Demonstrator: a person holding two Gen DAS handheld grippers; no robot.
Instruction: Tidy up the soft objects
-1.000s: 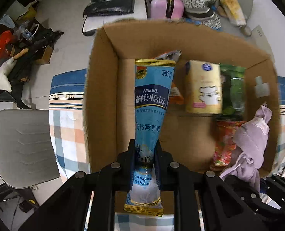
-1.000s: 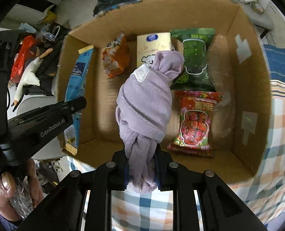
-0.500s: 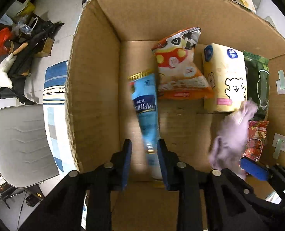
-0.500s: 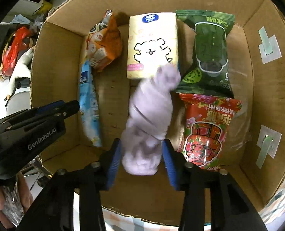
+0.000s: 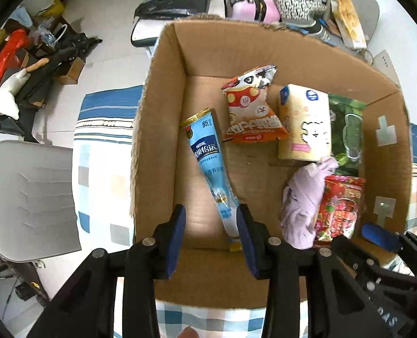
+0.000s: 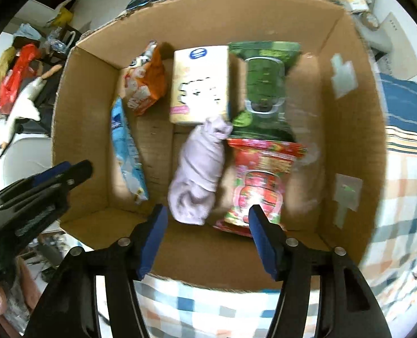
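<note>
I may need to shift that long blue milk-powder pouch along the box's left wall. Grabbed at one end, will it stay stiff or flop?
Probably flop: the blue pouch is long, thin and already bends along its length in the cardboard box. Its film looks glossy, so it may slip between the jaws. It looks unlikely to roll, lying flat.

The blue sachet, lying at about 10 o'clock inside the cardboard box, carries the character 新 near its gold top edge; the brand lettering below it is too blurred to read. The orange snack bag at 12 o'clock shows printed characters, none legible.
</note>
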